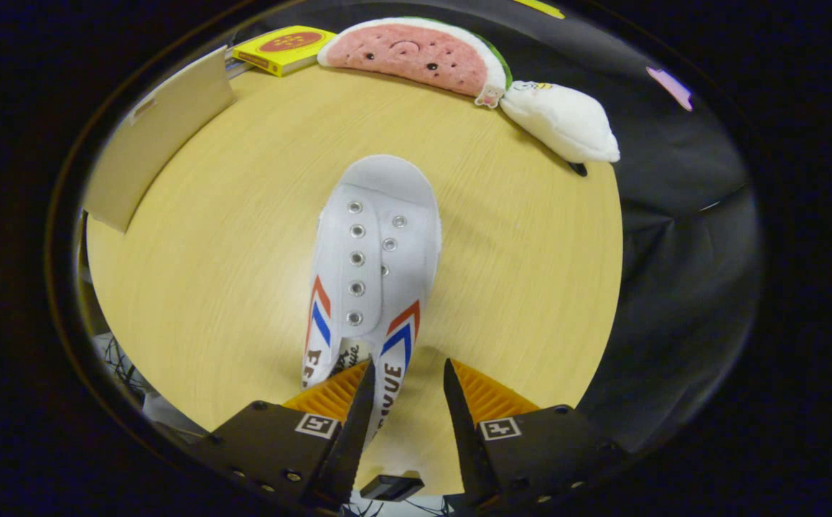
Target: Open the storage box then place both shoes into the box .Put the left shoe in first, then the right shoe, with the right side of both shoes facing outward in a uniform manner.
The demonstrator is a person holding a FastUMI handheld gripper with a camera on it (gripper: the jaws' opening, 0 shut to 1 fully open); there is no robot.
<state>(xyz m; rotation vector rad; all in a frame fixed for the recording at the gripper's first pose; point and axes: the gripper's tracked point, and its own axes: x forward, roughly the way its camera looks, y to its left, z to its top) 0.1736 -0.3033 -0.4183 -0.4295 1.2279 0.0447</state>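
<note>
A white canvas shoe (376,258) with red and blue chevrons on its sides lies on the round wooden table (243,287), toe pointing away from me. My gripper (410,368) stands open at the shoe's heel end. The left finger (358,402) sits at the shoe's opening, against the inner face of the right side wall. That lettered wall lies between the fingers. The right finger (459,402) stays a little apart from it, over bare table. A beige flat panel (161,136), apparently part of the storage box, stands at the table's far left edge.
A watermelon-slice plush (416,54) and a white plush (563,118) lie along the table's far edge. A yellow box (283,49) rests at the far left beside the beige panel. Black cloth hangs past the table's right edge. Cables lie below the near left rim.
</note>
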